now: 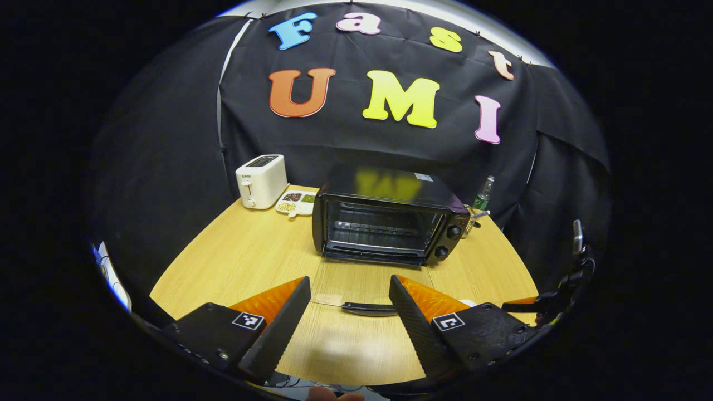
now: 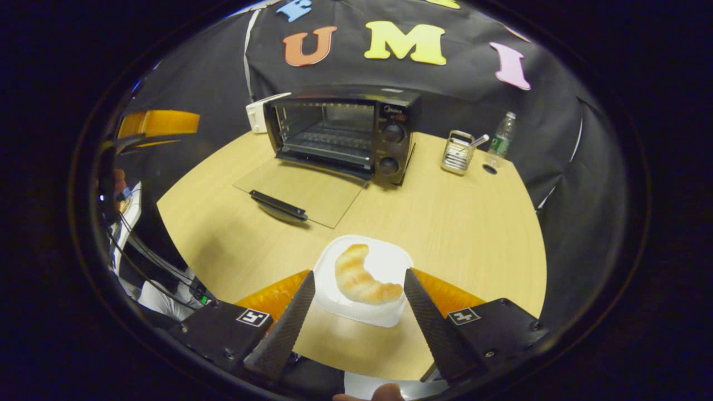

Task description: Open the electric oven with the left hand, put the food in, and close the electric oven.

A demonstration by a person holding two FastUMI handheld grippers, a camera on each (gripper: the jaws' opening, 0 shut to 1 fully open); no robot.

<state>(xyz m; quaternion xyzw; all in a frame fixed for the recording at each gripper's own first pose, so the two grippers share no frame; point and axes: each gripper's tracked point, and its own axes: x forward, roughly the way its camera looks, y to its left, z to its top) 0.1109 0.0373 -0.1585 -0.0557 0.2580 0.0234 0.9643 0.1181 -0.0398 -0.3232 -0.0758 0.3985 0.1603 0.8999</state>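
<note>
a: where was the electric oven (image 1: 387, 223) at that moment?

b: it sat toward the back of the wooden table (image 1: 245, 256), its glass door (image 2: 301, 192) swung fully down and lying flat on the tabletop, the dark handle (image 2: 278, 205) at the door's near edge. the wire rack (image 1: 379, 228) inside was bare.

a: and the left gripper (image 1: 350, 312)?

b: its fingers stood wide apart, holding nothing. in the left gripper view it hung above the table just in front of the lowered door, the handle lying between the two fingers but farther off, not touched.

a: the food?

b: a croissant (image 2: 362, 277) lay on a white plate (image 2: 384, 259) on the table, near the front edge and to the right of the open door, well apart from the oven.

a: did the right gripper (image 2: 360, 317) have it?

b: no. its fingers were spread, one on each side of the plate's near end. i could not tell whether they touched the plate; they were not pressing on the croissant.

a: anything else on the table?

b: a white toaster (image 1: 260, 180) and a divided tray (image 1: 296, 203) of snacks left of the oven; a wire holder (image 2: 458, 151) and a plastic bottle (image 2: 501, 136) to its right.
</note>
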